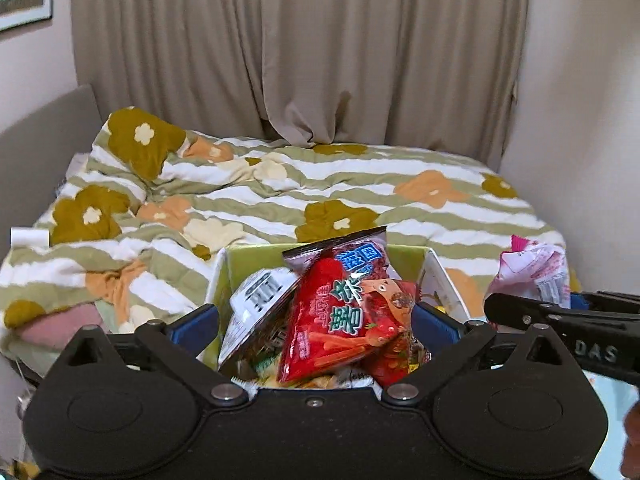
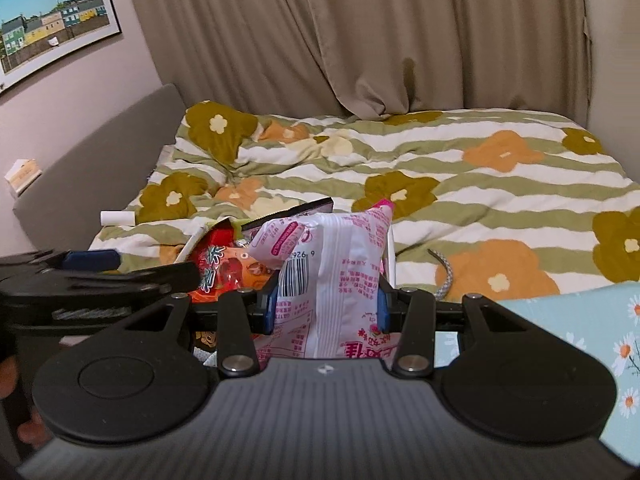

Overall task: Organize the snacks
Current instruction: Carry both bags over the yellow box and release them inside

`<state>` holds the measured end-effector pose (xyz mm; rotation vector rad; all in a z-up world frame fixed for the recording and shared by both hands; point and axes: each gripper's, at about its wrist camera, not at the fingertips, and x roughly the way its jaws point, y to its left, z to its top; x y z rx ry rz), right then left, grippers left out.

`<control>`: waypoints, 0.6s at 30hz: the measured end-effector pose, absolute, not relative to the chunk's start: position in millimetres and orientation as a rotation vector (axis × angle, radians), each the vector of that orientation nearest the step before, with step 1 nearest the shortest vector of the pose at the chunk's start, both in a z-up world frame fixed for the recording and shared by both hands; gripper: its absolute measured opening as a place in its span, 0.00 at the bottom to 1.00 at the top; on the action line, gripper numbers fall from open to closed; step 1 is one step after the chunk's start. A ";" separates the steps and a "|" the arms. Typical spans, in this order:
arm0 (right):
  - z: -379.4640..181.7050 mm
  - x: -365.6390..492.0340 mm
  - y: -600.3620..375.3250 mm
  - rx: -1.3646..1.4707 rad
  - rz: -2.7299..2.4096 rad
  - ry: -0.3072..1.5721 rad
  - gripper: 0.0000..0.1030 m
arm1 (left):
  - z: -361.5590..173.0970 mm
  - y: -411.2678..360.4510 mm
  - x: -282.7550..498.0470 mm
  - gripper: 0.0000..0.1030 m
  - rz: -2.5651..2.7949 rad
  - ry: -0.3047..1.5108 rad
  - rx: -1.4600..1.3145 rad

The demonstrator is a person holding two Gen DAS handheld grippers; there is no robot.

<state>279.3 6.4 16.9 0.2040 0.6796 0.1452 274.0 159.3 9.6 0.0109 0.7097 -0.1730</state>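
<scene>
**Pink packet held beside an already full snack box**

The step in hand looks like adding the pink-and-white snack packet (image 2: pixel 332 276) to the green-lined box (image 1: pixel 256 258) that stands on the floral quilt (image 1: pixel 360 184). To do it well, the packet should go in edge-first down the right side, where a little of the wall is bare, because the red chip bag (image 1: pixel 340 312) and a white-and-black packet (image 1: pixel 260 304) already stand tilted above the rim and would be knocked out by a push from above. The soft packet will crumple if pressed hard, so a light slide is the safer way.

The right gripper (image 2: pixel 326 308) has its blue pads (image 2: pixel 269 308) drawn in narrowly and pinching the packet near its middle; the packet stands upright between them, just right of the box.

The left gripper (image 1: pixel 316 320) is spread wide, its pads (image 1: pixel 192 326) on either side of the box's near end. Whether they touch the walls cannot be told. It grips no snack, and could steady the box during the drop.
</scene>
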 end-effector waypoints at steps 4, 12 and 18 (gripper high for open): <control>19.8 273.1 15.8 0.200 0.138 0.681 0.57 | 14.7 181.6 264.5 1.00 -0.151 0.701 -0.027; 27.9 260.4 45.5 0.185 0.170 0.668 0.61 | 18.8 212.6 248.0 1.00 -0.116 0.678 -0.034; 17.8 255.9 60.0 0.222 0.179 0.655 1.00 | 6.9 228.0 232.3 1.00 -0.082 0.704 -0.038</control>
